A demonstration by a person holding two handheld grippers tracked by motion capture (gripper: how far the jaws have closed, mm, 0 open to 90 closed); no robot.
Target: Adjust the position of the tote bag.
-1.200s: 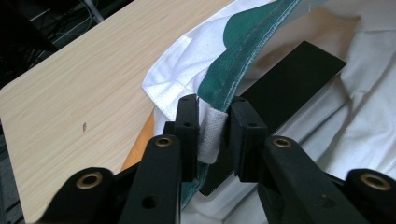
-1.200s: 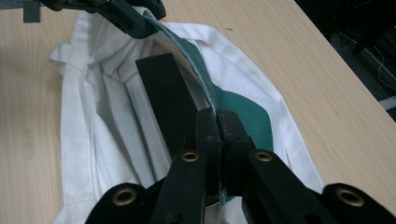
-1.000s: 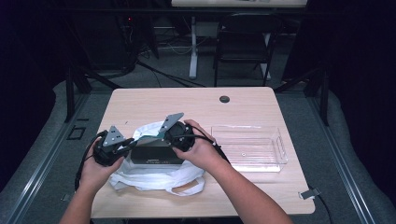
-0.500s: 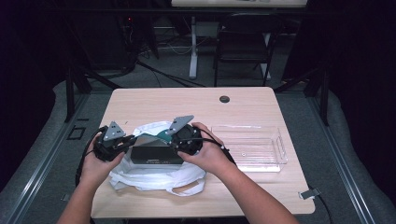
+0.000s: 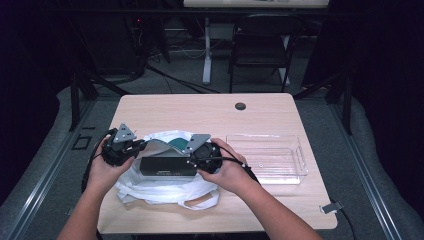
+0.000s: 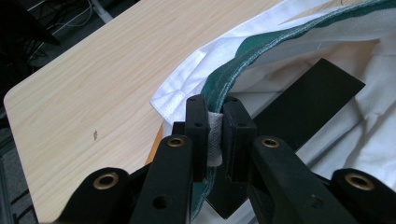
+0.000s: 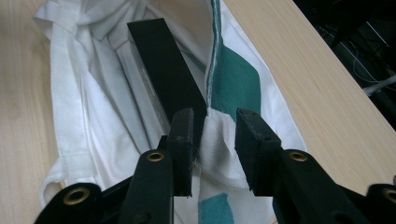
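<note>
From the high view, a white cloth bag (image 5: pixel 165 187) with a green-edged mouth lies on the near left part of the tabletop (image 5: pixel 200 112), and a long black box (image 5: pixel 167 166) lies across its opening, between the two hands. The left tongs (image 5: pixel 134 146) sit at the left end of the bag's mouth, the right tongs (image 5: pixel 196 152) at the right end. A clear plastic tray (image 5: pixel 267 159) stands well apart to the right, with nothing in it that I can make out.

In the left gripper view, the left tongs (image 6: pixel 215 133) are clamped on the bag's white hem (image 6: pixel 214 140), right where the green trim (image 6: pixel 261 60) runs in; the black box (image 6: pixel 299 109) lies just behind, partly inside the bag.

In the right gripper view, the right tongs (image 7: pixel 215 140) have just been opening: the jaws stand apart with a fold of white cloth (image 7: pixel 217 144) between them, touching the left jaw at most, so this side is no longer gripped. The black box (image 7: pixel 163 70) runs away from the jaws into the bag (image 7: pixel 93 107).

The risk, as I judge it, is that with only one side pinched the mouth sags and closes over the box's end, so the box snags on the hem instead of sliding in. If the loose fold stays draped on a jaw, drawing the right hand away may drag the bag and tip the box out.
</note>
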